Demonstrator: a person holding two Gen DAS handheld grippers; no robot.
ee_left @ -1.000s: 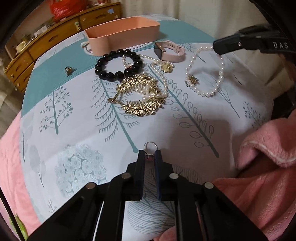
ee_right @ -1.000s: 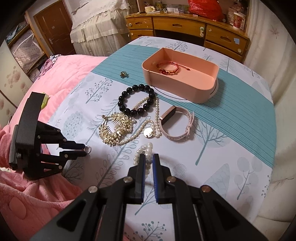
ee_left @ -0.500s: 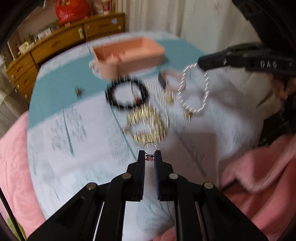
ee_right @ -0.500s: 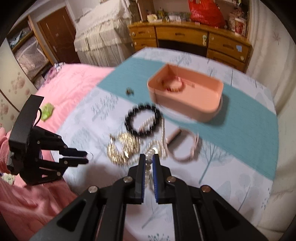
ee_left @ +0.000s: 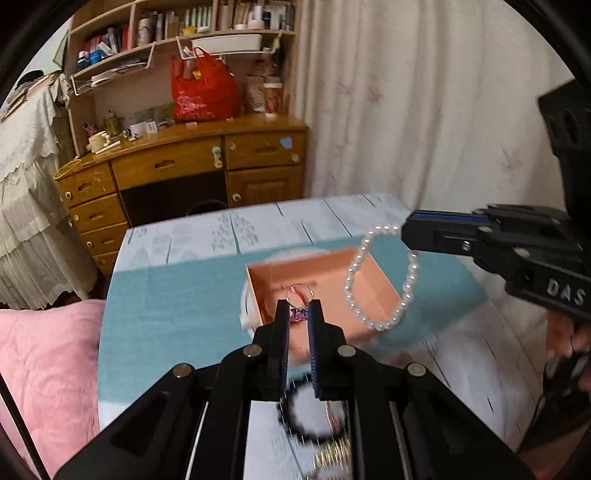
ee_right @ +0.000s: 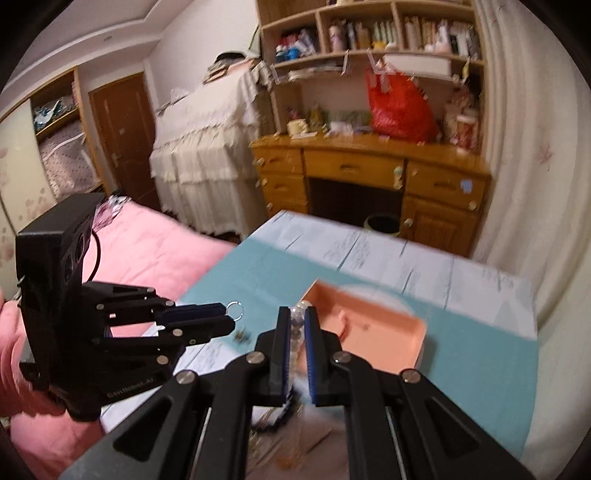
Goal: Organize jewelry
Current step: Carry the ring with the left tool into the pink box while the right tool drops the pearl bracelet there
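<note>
left gripper [ee_left: 299, 314], foreground: fingers [ee_left: 282, 332] closed on a ring [ee_left: 298, 295], clamped at its purplish setting so that the band stands up past the fingertips. in the right wrist view the same gripper [ee_right: 227, 318] shows from the side with the ring [ee_right: 234, 309] projecting at its tip. right gripper [ee_right: 298, 325]: fingers [ee_right: 283, 350] closed on a pearl bracelet [ee_right: 295, 325]; in the left wrist view that bracelet [ee_left: 384, 280] hangs as an open loop from the right gripper's [ee_left: 406, 234] tip, clear of the surface. below and nearer, at the lower edge of the left wrist view, blurred: a black bead bracelet [ee_left: 291, 421] and gold pieces [ee_left: 332, 454] lying on the bed [ee_left: 166, 295], which is covered in a teal and white tree-print cloth. a small dark gold item [ee_right: 240, 335] lies on the cloth near the left gripper's tip. farther along the bed, on the teal band: a pink tray [ee_left: 373, 291], open-topped, seen directly behind both ring and pearl loop; whether either is over it cannot be told. pink blanket [ee_left: 44, 362] along the left edge. beyond the far edge: wooden desk [ee_left: 177, 173], red bag [ee_left: 203, 92], shelves [ee_left: 184, 26], curtain [ee_left: 424, 110].
</note>
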